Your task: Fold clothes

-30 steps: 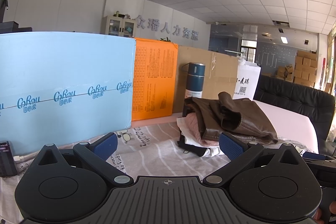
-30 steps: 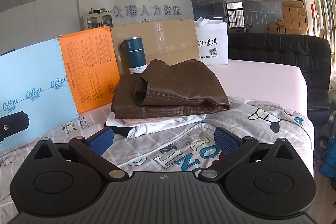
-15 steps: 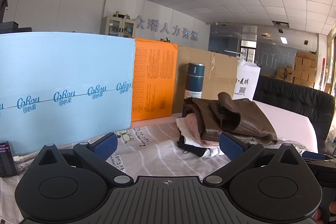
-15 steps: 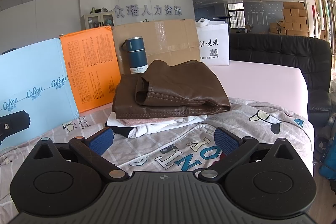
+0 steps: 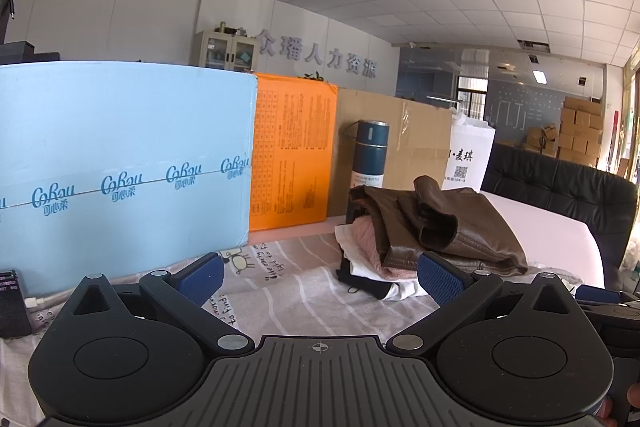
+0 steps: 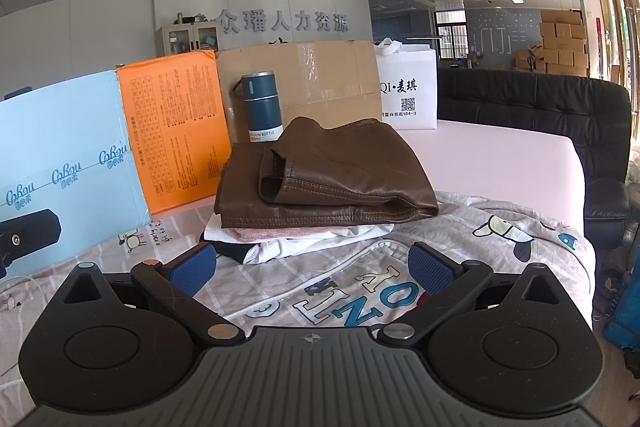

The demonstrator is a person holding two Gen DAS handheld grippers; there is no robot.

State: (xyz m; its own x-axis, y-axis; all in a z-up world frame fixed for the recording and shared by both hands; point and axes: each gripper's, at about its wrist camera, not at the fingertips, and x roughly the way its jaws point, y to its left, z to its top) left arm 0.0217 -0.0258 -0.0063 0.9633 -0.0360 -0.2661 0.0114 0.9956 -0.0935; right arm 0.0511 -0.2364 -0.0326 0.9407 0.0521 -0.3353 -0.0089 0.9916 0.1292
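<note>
A folded brown leather jacket point(image 6: 332, 179) lies on top of a stack of folded clothes, with pink, white point(image 6: 288, 241) and black garments under it. The stack also shows in the left wrist view point(image 5: 440, 227), ahead and to the right. It rests on a grey printed sheet point(image 6: 360, 291). My right gripper point(image 6: 312, 267) is open and empty, just short of the stack. My left gripper point(image 5: 318, 273) is open and empty, over the sheet to the left of the stack.
A blue panel point(image 5: 120, 167), an orange box point(image 5: 292, 155) and a cardboard box point(image 6: 304, 79) stand along the back. A dark blue bottle point(image 6: 262, 107) stands behind the stack. A white bag point(image 6: 406, 87), a pink pad point(image 6: 500, 163) and a black sofa point(image 6: 540, 99) are at right.
Both grippers stay open. The right view has drifted very slightly, the stack a touch nearer. The left view is almost unchanged.
</note>
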